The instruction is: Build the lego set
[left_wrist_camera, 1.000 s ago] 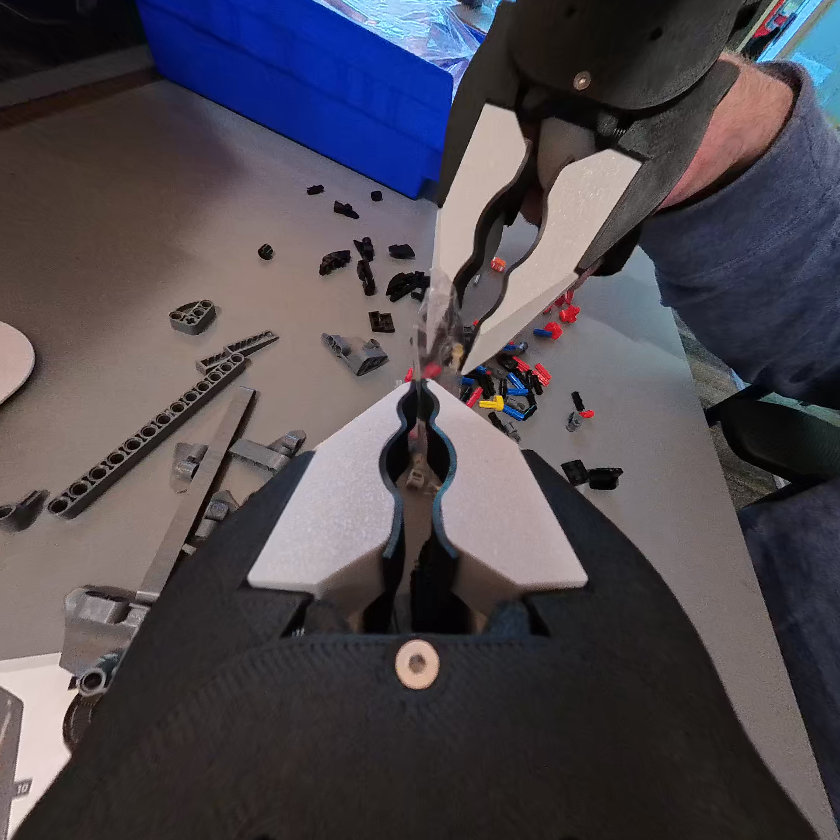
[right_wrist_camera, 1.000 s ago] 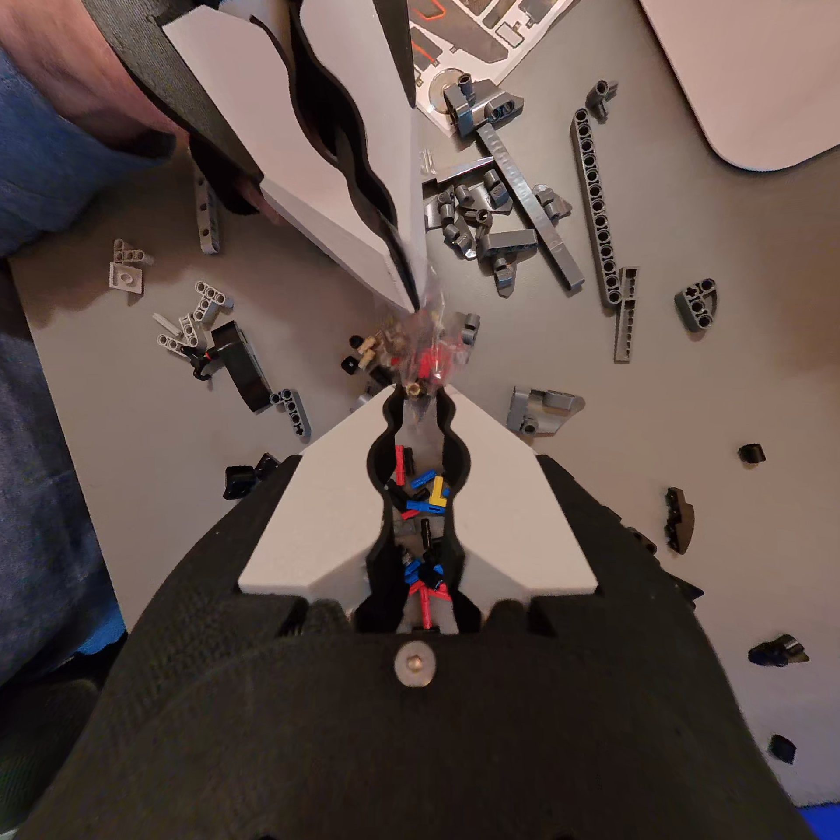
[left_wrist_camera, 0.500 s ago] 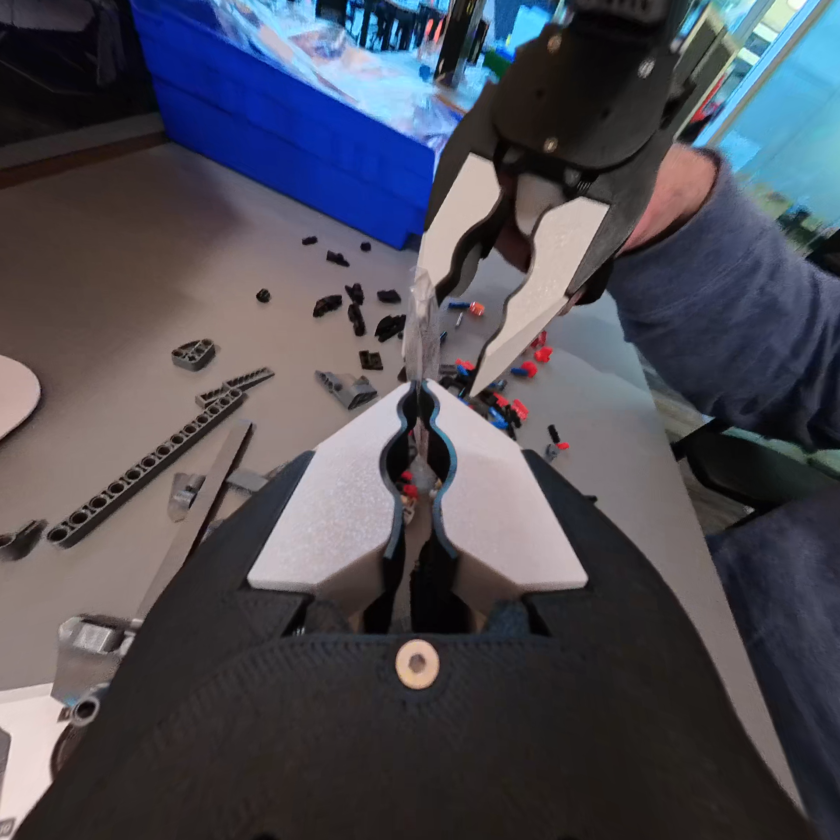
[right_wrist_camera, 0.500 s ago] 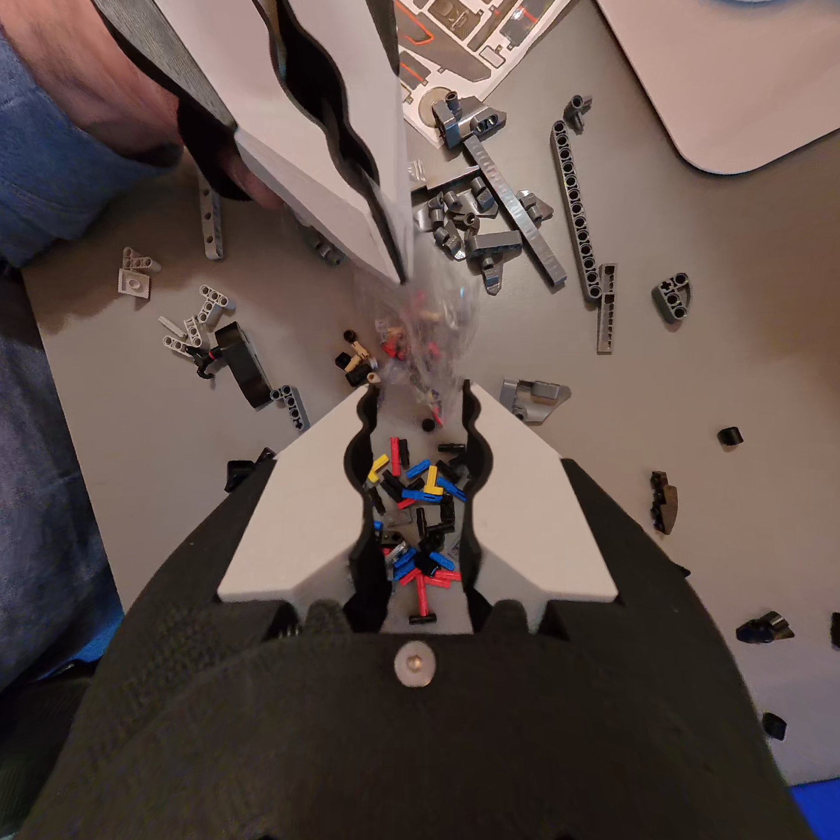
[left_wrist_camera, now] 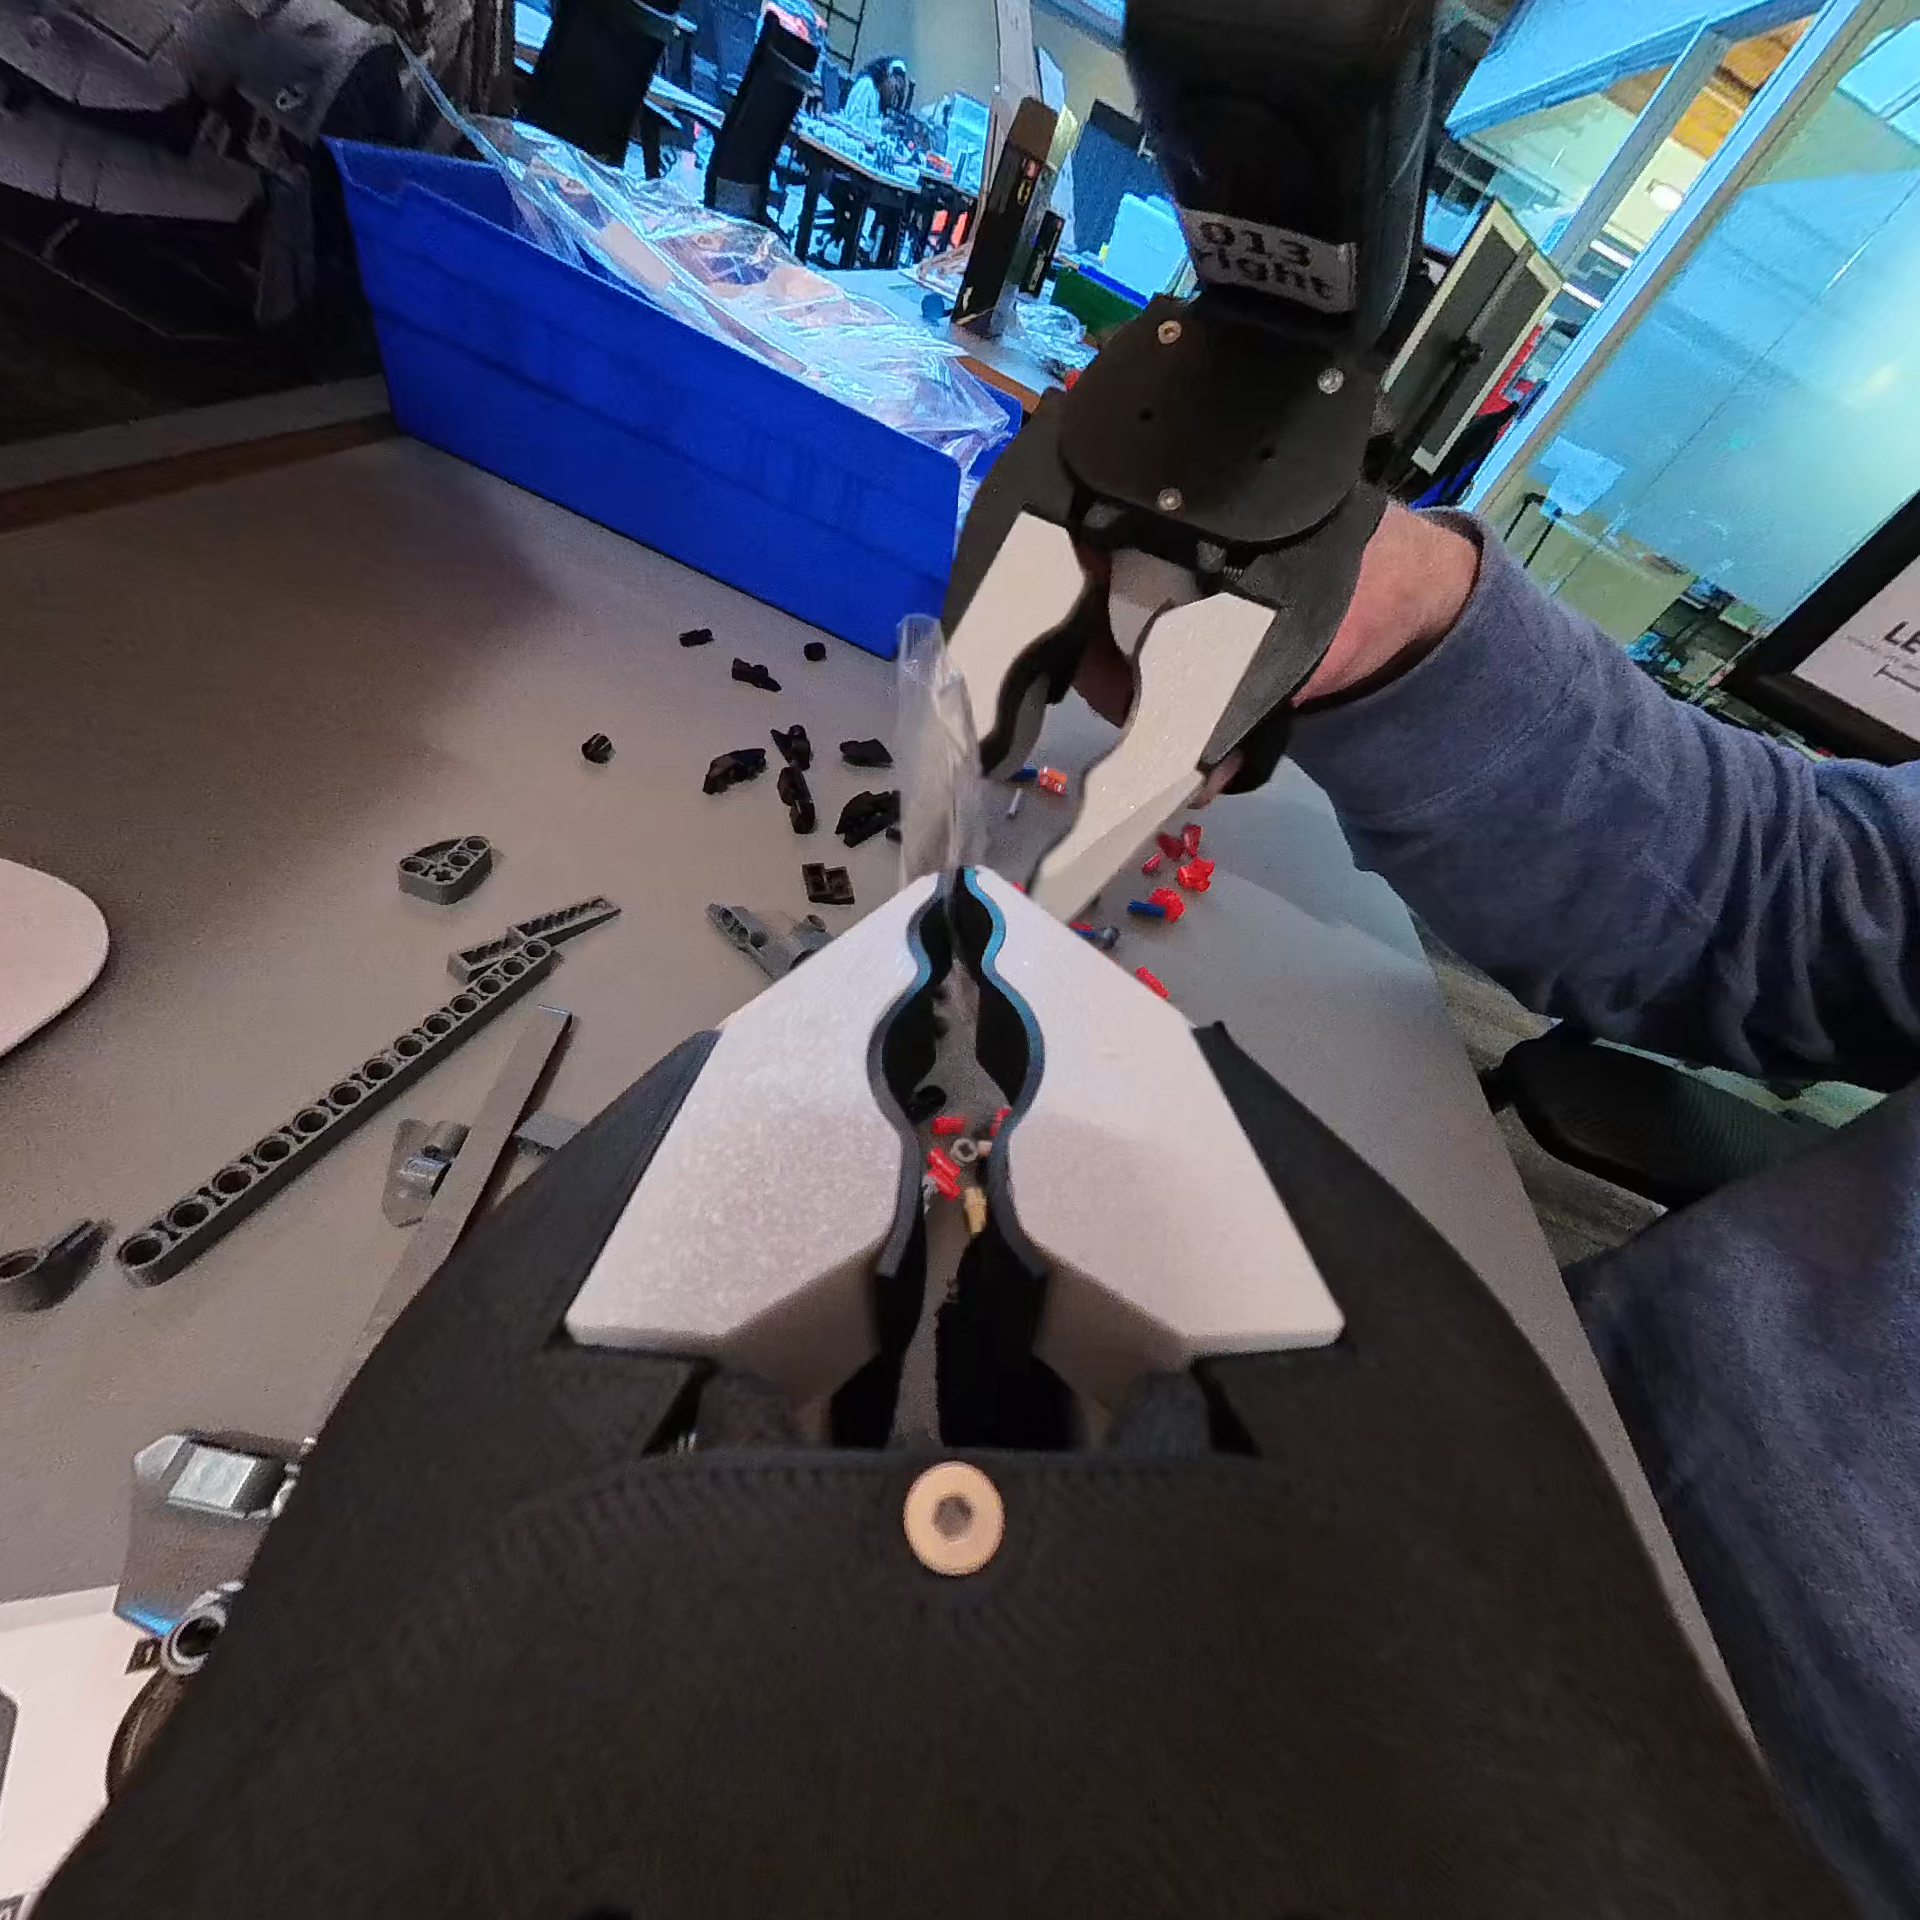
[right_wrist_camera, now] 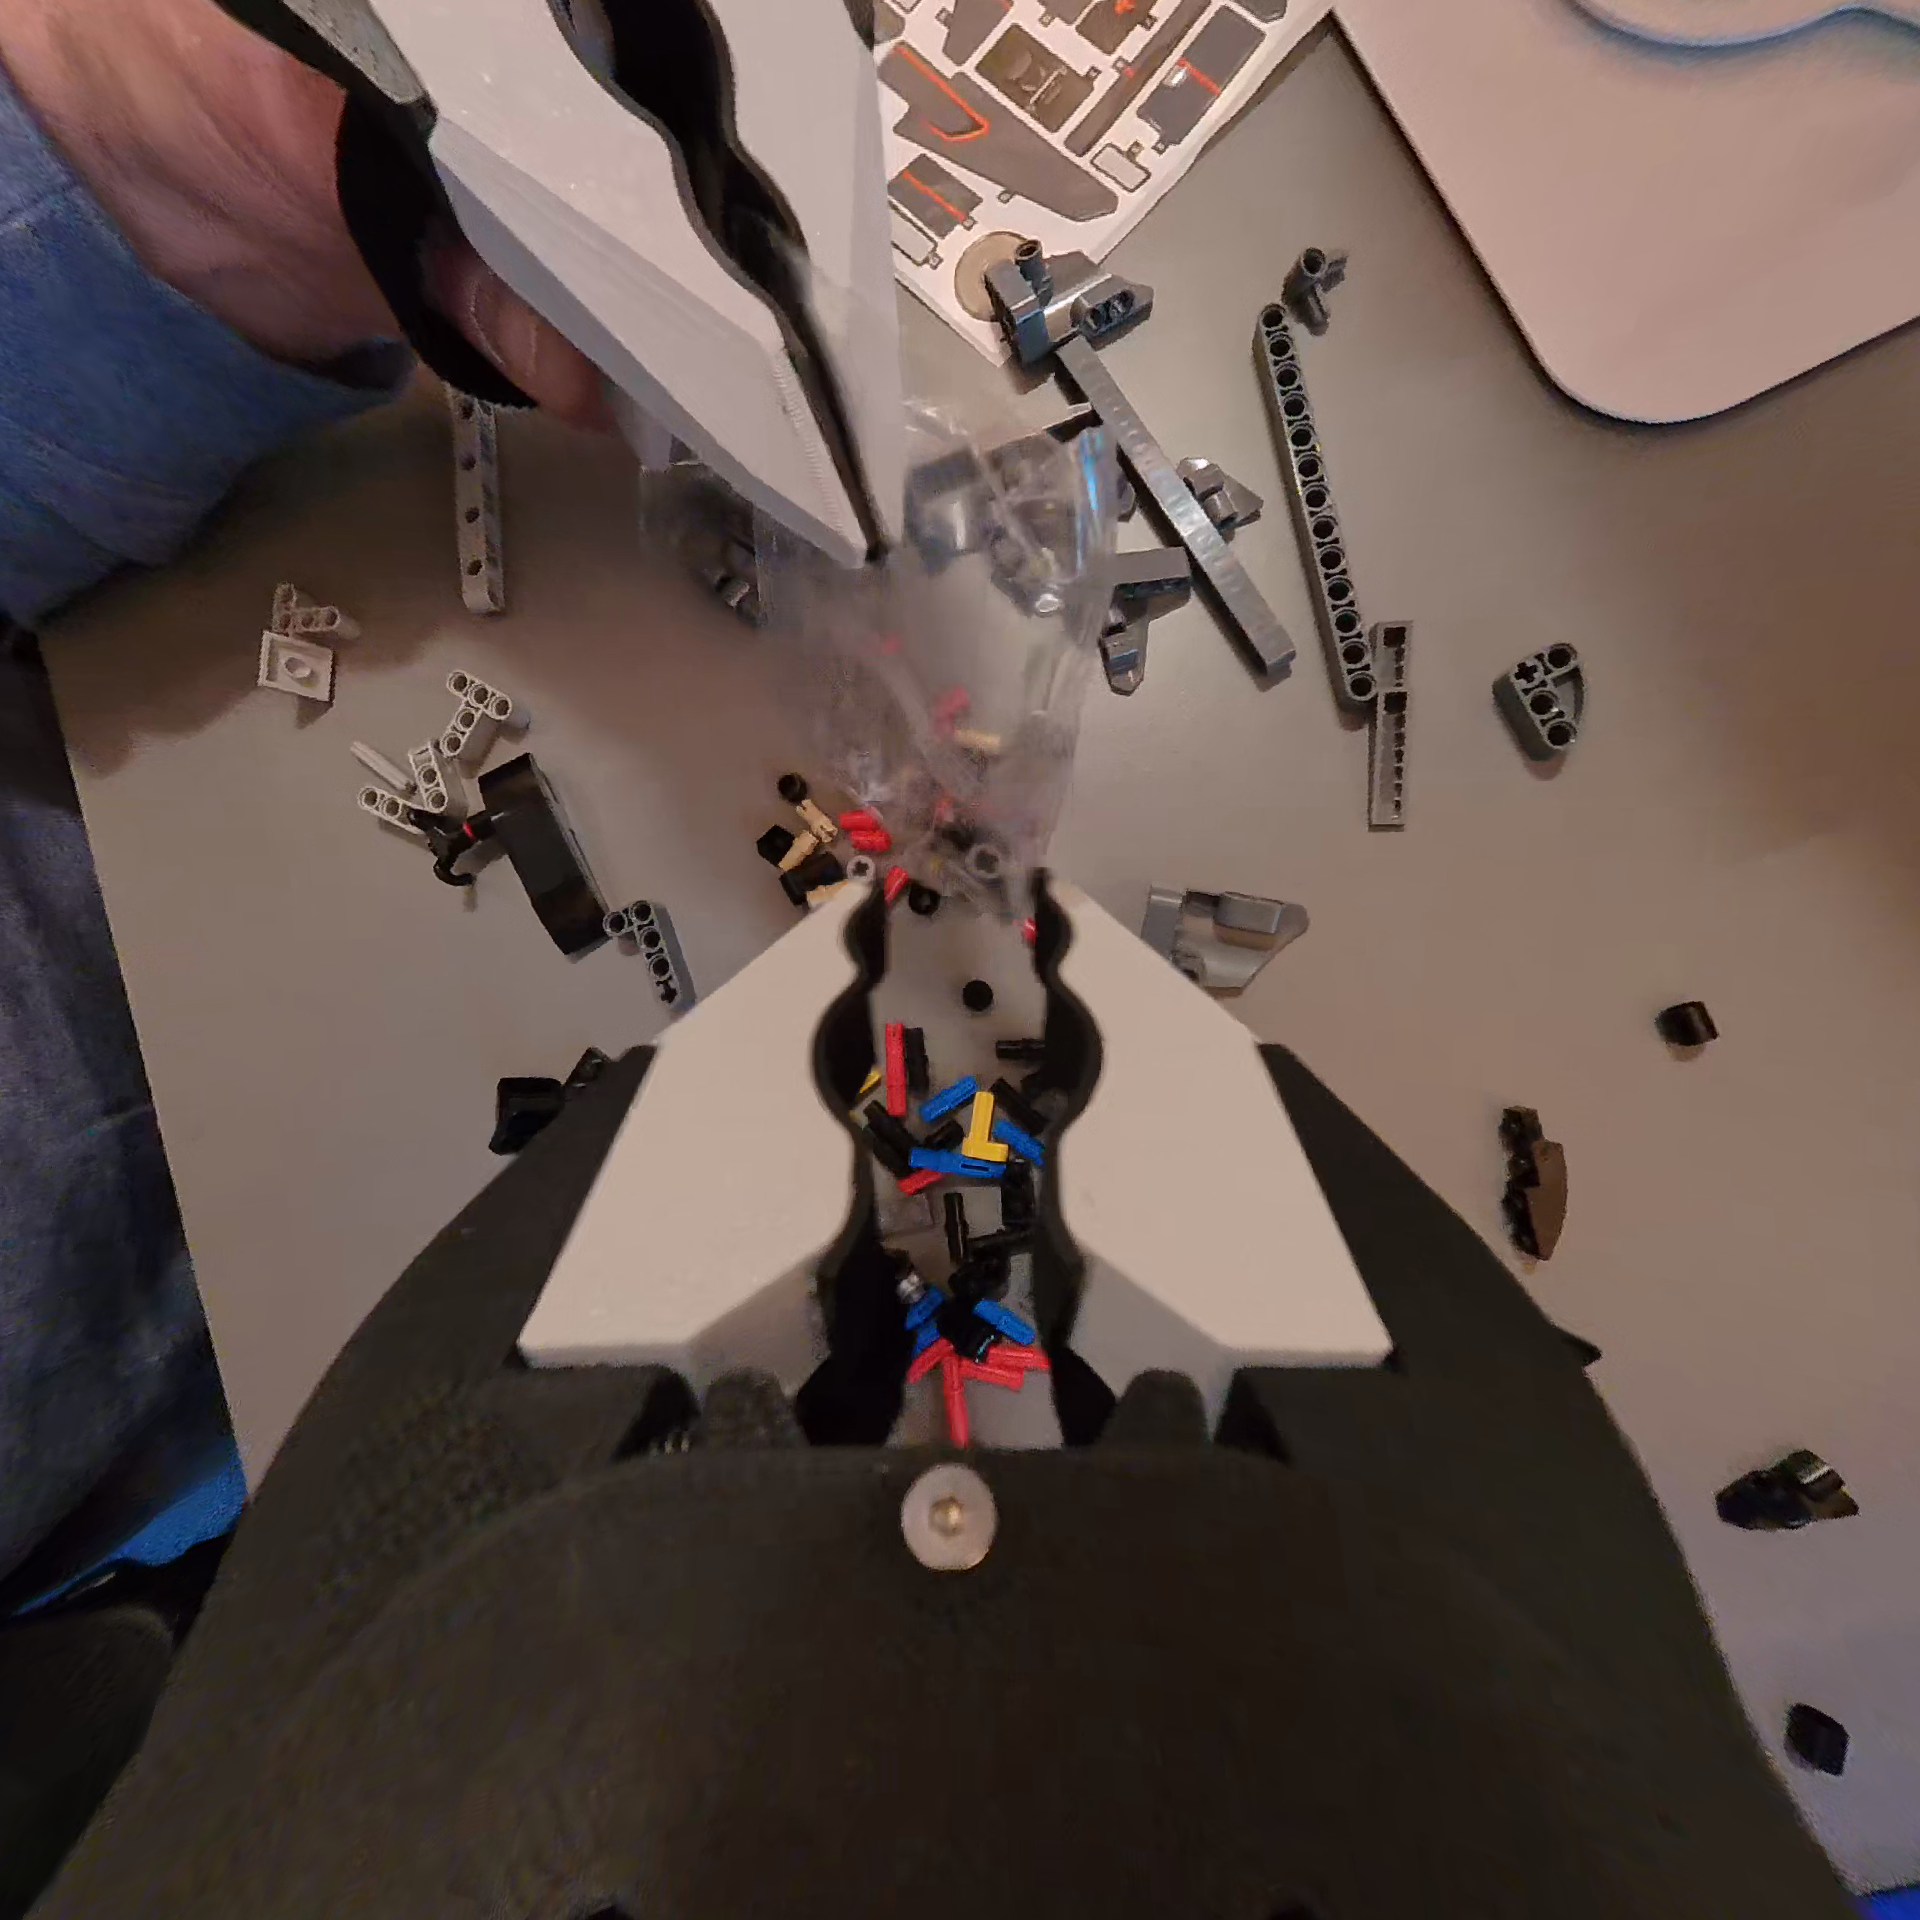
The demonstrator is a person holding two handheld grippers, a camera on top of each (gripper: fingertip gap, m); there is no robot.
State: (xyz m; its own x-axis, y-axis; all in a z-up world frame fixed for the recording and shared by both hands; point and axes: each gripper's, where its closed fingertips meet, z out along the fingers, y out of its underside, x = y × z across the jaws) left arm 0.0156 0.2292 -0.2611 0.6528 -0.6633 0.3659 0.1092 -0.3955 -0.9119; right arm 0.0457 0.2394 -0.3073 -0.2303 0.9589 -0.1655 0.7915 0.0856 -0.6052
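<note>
Over the grey bench point(left_wrist_camera: 260, 644) the left gripper point(left_wrist_camera: 954, 883) is pinching a clear bag point(right_wrist_camera: 935, 727) by its top, jaws closed on it, while the right gripper point(right_wrist_camera: 956, 894) is hanging part-open at the bag's six o'clock, above loose pins point(right_wrist_camera: 966, 1143).

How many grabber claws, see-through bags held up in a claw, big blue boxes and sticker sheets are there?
Black-and-white two-finger grippers: 2 (left gripper, right gripper)
Clear plastic bag pinched in the left gripper: 1
Blue plastic bin: 1
White sticker sheet: 1
Total: 5
</note>
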